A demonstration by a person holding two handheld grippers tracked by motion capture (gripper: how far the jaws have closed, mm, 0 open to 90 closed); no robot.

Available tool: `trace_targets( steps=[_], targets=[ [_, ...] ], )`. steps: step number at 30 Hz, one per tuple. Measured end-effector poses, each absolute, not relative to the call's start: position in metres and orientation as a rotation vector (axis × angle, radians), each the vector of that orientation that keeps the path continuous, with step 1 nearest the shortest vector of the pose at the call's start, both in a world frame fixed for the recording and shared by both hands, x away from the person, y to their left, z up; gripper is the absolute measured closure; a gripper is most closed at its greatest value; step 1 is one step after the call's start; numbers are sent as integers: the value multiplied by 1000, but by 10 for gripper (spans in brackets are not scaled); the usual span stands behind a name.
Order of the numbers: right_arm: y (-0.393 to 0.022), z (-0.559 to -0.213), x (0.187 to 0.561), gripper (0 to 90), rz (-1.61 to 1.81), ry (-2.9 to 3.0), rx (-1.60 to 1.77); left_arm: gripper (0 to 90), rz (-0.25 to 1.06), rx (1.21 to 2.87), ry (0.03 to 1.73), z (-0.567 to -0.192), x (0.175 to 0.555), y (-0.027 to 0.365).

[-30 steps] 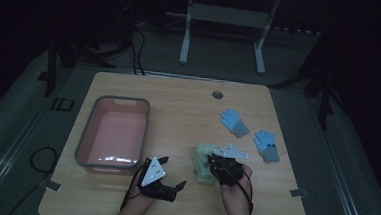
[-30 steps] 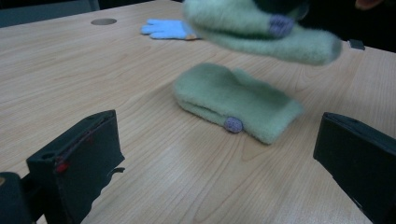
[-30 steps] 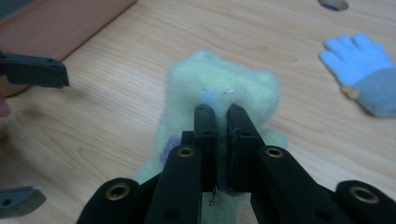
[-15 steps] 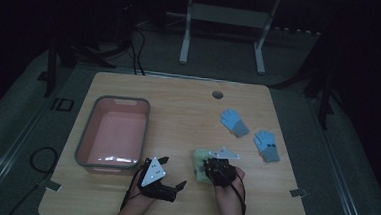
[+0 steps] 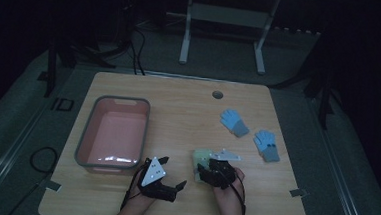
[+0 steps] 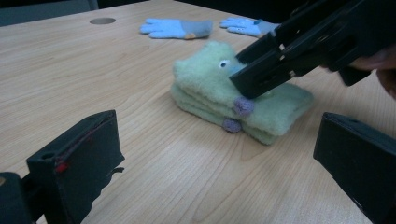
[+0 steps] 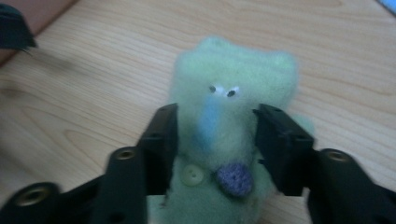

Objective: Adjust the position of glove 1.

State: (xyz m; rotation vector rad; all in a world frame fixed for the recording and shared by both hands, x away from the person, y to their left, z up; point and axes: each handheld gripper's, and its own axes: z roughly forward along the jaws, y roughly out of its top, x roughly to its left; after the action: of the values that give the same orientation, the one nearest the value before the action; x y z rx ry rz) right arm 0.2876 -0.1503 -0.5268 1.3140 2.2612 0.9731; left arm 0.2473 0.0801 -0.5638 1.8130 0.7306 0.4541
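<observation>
Two forearms enter from the near table edge, one black two-jaw gripper in each hand.

Left gripper (image 5: 174, 187): low over the wooden table (image 5: 179, 102), lying nearly level, jaws pointing right toward the mitts. Jaws spread wide, nothing between them; bare wood in the gap in the left gripper view.

Right gripper (image 7: 215, 140): wrist angled down and forward, jaws just been opening. They straddle the stack of fuzzy pale-green mitts (image 7: 229, 112), one jaw on each side. Pads sit close beside the fleece; no squeeze visible, so released, not gripping.

Green mitts lie flat near the front edge, right of centre, folded in a stack. Top one has small eyes, a blue stripe, a pale button and a purple knit dot. In the left gripper view the right gripper's jaws come down onto the top layer from the right.

Left of that, mid-table: pink rectangular plastic tub with grey rim (image 5: 83, 141).

Farther back right: two light-blue knit gloves with grey cuffs (image 5: 234, 122), lying apart. Round cable hole (image 5: 218, 94) near the far edge.
</observation>
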Motion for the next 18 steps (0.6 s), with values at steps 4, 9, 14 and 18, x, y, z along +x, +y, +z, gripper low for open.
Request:
trace_targets(
  steps=[4, 9, 14, 18],
  targets=[
    [-159, -521, 290, 362, 1023, 2249, 1311, 11, 464, 1817, 734, -564, 247, 80],
    [-172, -515, 296, 155, 1095, 2254, 1269, 11, 481, 1825, 735, -564, 246, 79],
    [-183, -511, 301, 148, 1136, 2293, 1225, 11, 504, 1834, 711, -564, 244, 77],
    [-190, -506, 307, 139, 1131, 2321, 1118, 11, 503, 1836, 683, -564, 242, 75]
  ],
)
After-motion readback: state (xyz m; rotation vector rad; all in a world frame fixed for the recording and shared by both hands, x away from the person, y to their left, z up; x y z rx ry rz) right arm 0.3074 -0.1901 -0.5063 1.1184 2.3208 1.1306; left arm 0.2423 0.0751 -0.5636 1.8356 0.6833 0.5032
